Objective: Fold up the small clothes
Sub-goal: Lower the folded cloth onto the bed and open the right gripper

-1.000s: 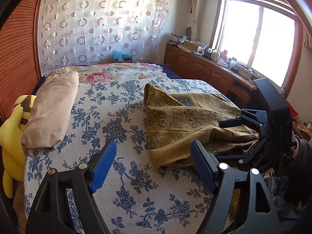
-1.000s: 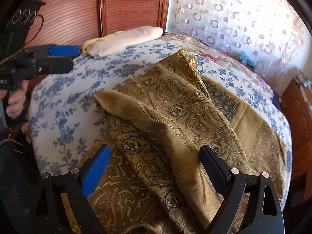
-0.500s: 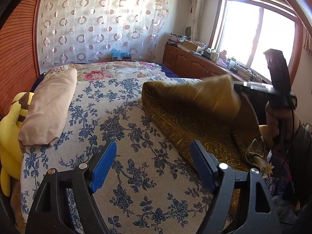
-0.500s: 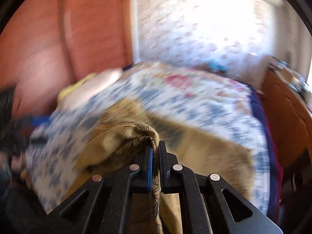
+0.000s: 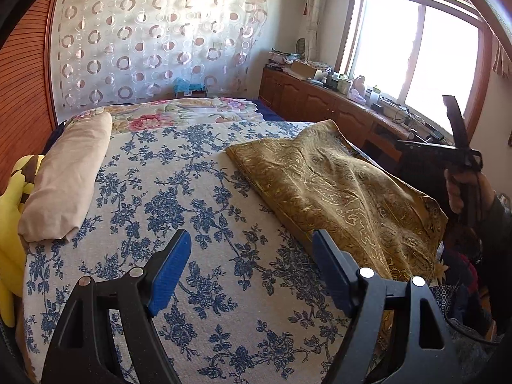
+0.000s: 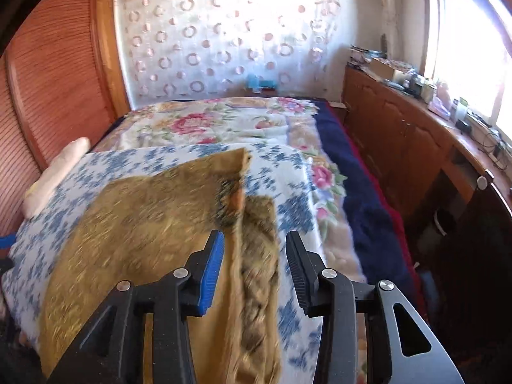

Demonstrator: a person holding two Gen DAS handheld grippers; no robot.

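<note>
A golden-brown patterned cloth (image 5: 345, 192) lies spread on the right half of the bed, with its near end over the bed's edge. It also shows blurred in the right wrist view (image 6: 153, 224), with a folded strip between the fingers. My left gripper (image 5: 251, 265) is open and empty, above the blue-flowered bedspread (image 5: 179, 198), left of the cloth. My right gripper (image 6: 254, 262) is open, just above the cloth and holding nothing. From the left wrist view it is raised at the far right (image 5: 460, 147), beyond the cloth.
A beige pillow (image 5: 68, 172) and a yellow plush toy (image 5: 12, 224) lie at the bed's left side. A floral quilt (image 6: 224, 121) covers the far end. A wooden cabinet (image 6: 416, 134) with clutter runs under the window on the right. A wooden louvred wall (image 6: 48, 89) is on the left.
My right gripper, shut on a bunched part of the cloth half a second ago, has opened and let it go. The cloth has dropped from a lifted heap to lying spread out.
</note>
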